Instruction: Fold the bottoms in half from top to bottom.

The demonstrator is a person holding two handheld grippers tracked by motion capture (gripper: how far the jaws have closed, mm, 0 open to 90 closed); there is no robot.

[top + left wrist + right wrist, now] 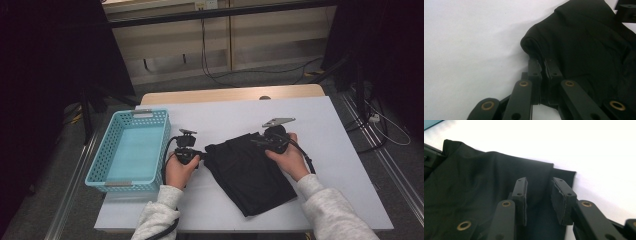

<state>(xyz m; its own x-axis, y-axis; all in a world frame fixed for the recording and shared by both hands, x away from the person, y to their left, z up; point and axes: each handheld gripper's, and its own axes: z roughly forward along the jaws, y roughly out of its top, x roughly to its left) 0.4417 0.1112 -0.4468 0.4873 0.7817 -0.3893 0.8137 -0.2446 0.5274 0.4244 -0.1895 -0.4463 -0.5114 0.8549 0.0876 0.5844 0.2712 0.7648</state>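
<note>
The black cloth (250,170) lay folded mid-table beside the blue basket (129,150), the left gripper (543,65) clamped on its rolled edge, the right gripper (539,195) apart above it; one-sided lifting risked unfolding.
</note>
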